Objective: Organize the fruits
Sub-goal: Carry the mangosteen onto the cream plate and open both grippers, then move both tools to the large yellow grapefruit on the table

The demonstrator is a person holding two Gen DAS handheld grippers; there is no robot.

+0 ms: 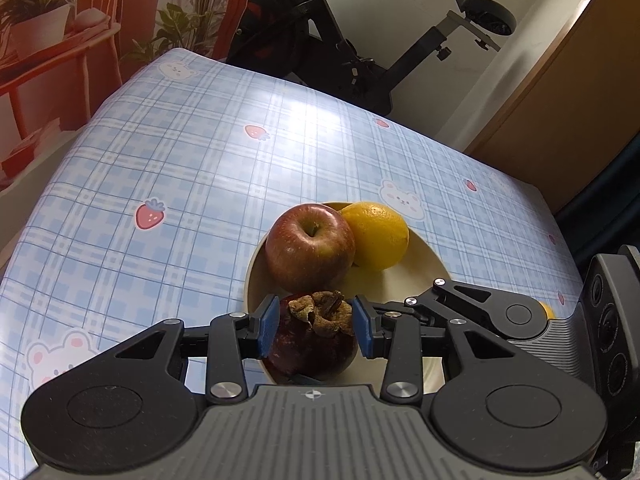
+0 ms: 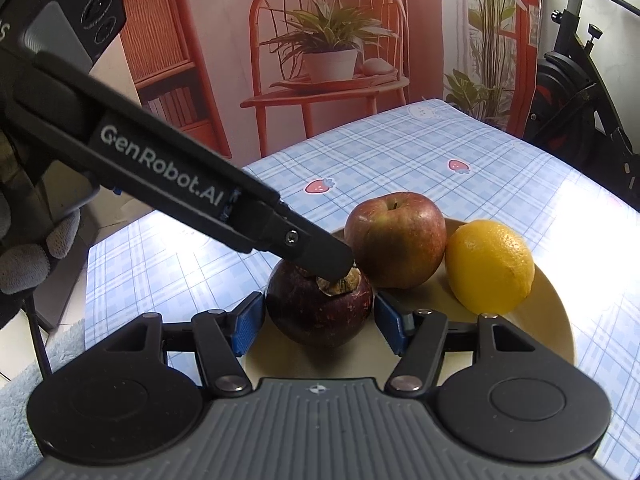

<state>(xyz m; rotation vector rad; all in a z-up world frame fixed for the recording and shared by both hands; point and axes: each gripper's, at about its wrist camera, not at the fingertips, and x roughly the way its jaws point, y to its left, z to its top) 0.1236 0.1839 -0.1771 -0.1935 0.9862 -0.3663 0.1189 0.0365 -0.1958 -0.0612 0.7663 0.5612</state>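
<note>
A cream plate [image 1: 400, 284] [image 2: 552, 312] on the blue plaid table holds a red apple [image 1: 310, 248] [image 2: 396, 238], a yellow lemon [image 1: 378, 236] [image 2: 490, 266] and a dark purple mangosteen [image 1: 316, 342] [image 2: 318, 308] with a dry brown calyx. My left gripper [image 1: 316, 328] has its blue pads around the mangosteen's top, close on both sides. My right gripper [image 2: 318, 324] is open, and the mangosteen sits between its blue fingers [image 2: 248, 322] with small gaps. The left gripper's finger [image 2: 320, 254] rests on the calyx in the right wrist view.
The plaid tablecloth [image 1: 180, 168] stretches far and left of the plate. An exercise bike [image 1: 360, 40] stands behind the table. A wooden cabinet [image 1: 568, 100] is at the right. A backdrop with a chair and a plant [image 2: 328, 48] is at the far side.
</note>
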